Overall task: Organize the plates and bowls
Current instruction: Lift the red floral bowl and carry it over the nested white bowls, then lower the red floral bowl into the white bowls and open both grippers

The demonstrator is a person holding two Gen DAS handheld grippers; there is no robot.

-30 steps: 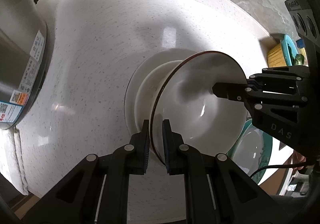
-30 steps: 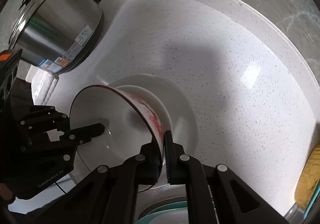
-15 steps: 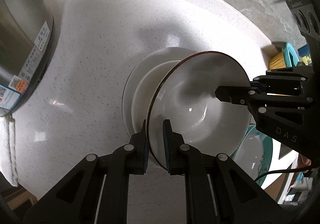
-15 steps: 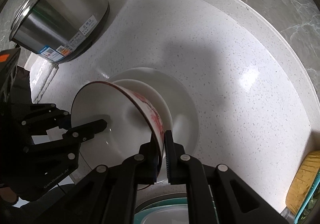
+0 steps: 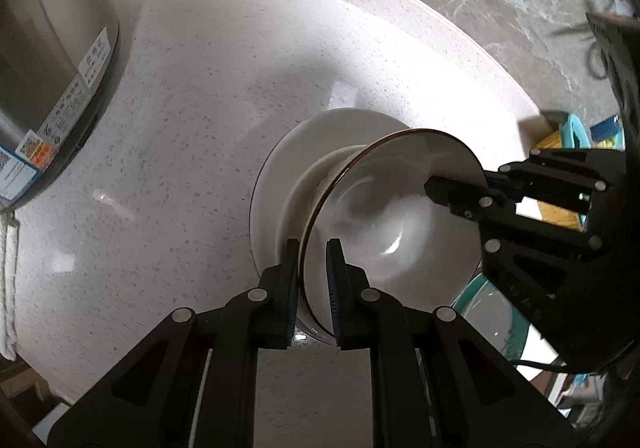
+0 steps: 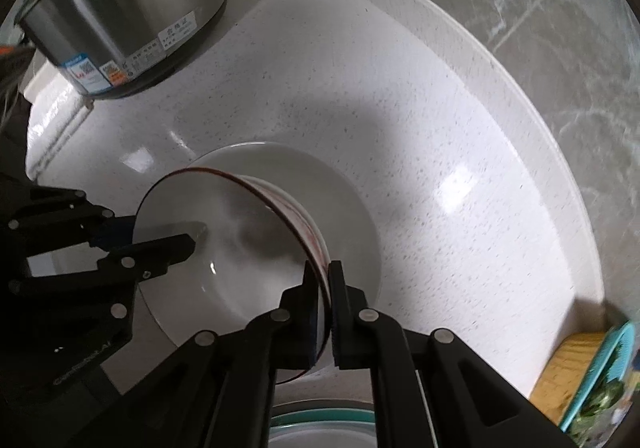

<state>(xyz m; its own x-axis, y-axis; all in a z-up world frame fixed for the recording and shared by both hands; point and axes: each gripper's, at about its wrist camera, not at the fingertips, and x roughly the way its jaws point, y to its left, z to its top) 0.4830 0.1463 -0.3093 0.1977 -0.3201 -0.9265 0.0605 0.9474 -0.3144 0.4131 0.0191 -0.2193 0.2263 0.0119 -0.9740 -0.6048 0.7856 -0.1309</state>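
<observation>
Bowl [image 5: 392, 216] is pinched at opposite rims by left gripper [image 5: 312, 280] and right gripper [image 6: 322, 300]; I'd lower both together, level, centred onto plate [image 6: 344, 200].

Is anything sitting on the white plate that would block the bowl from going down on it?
Nothing visible does. The bowl, pinched at opposite rims by the left gripper and right gripper, hangs over the white plate, whose exposed surface is bare.

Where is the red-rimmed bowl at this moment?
In both wrist views the red-rimmed bowl is mid-frame over the white plate on the counter, its rim pinched on opposite sides by the left tongs and the right tongs.
</observation>
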